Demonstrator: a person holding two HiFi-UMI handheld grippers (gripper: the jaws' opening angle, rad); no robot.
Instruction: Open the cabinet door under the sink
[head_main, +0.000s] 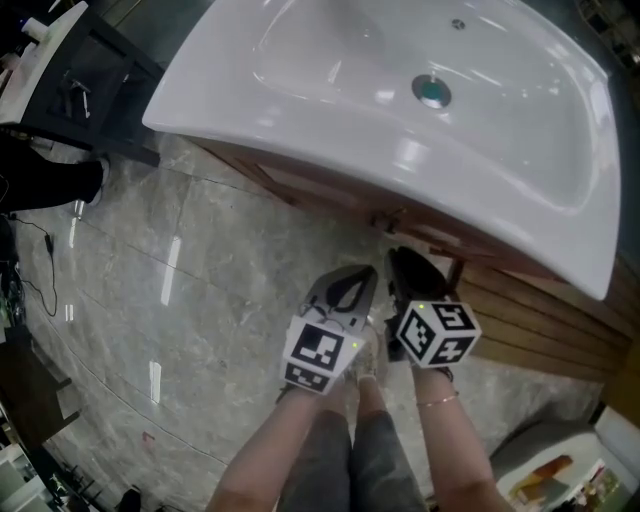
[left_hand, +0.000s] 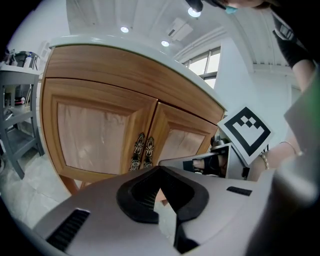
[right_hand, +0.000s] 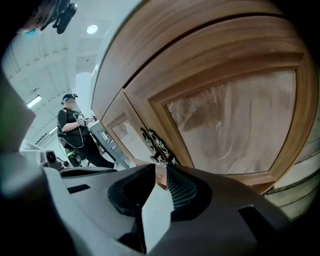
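Note:
A wooden cabinet (left_hand: 105, 130) with two panelled doors stands under the white sink (head_main: 400, 90). Two ornate dark handles (left_hand: 142, 151) sit side by side where the doors meet, and they also show in the right gripper view as handles (right_hand: 157, 145). Both doors are closed. My light grey left gripper (left_hand: 160, 169) points at the handles from a short way off, shut with nothing in it. My black right gripper (right_hand: 159, 167) is beside it, also short of the handles, with a narrow slit between its tips and nothing in it. From above, the left gripper (head_main: 362, 275) and right gripper (head_main: 400, 260) hover just in front of the cabinet.
The sink rim overhangs the cabinet front. A grey shelf unit (left_hand: 15, 115) stands to the cabinet's left on the marble floor (head_main: 200, 300). A person in black (right_hand: 75, 130) stands in the background. Wooden slats (head_main: 540, 320) run along the floor at the right.

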